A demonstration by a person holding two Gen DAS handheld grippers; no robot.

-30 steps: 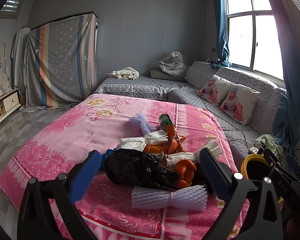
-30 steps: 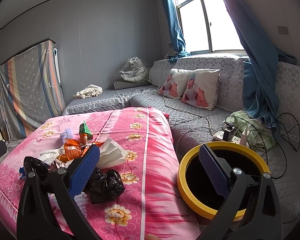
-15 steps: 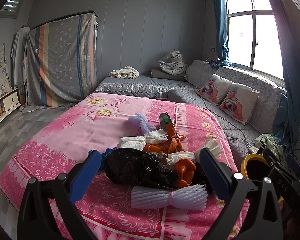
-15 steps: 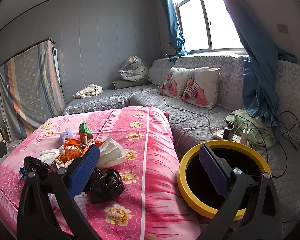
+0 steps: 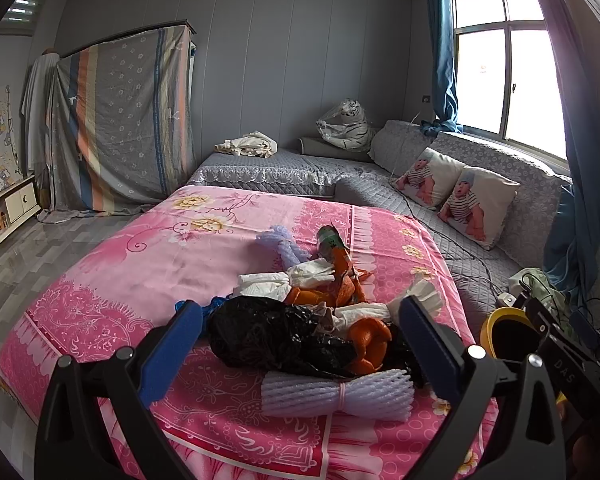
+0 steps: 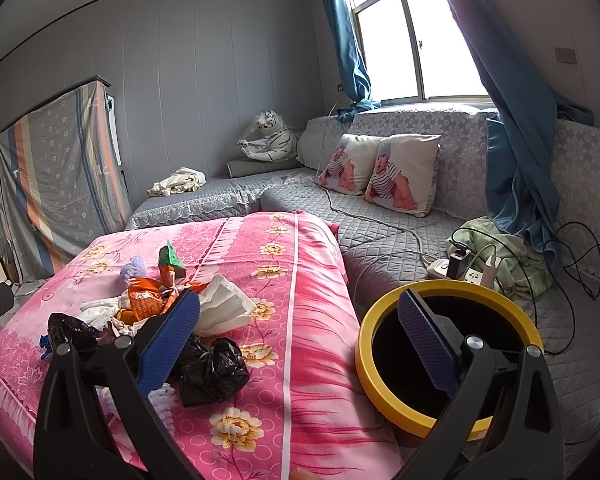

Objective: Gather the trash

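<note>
A heap of trash lies on the pink flowered bedspread point(image 5: 140, 264): a crumpled black plastic bag point(image 5: 268, 332), orange peel point(image 5: 370, 340), white tissues point(image 5: 268, 282), a white foam net sleeve point(image 5: 336, 394), a lilac foam net point(image 5: 278, 246) and an orange-green carton point(image 5: 334, 246). My left gripper point(image 5: 300, 340) is open and empty, just short of the black bag. My right gripper point(image 6: 300, 332) is open and empty, between a second black bag point(image 6: 212, 368) with a white tissue point(image 6: 224, 306) and the yellow-rimmed bin point(image 6: 384, 392).
The bin also shows at the bed's right edge point(image 5: 490, 320). A grey quilted sofa point(image 6: 400, 248) with two baby-print cushions point(image 6: 400, 172), a power strip with cables point(image 6: 464, 272) and green cloth lies to the right. A striped covered wardrobe point(image 5: 120, 120) stands behind.
</note>
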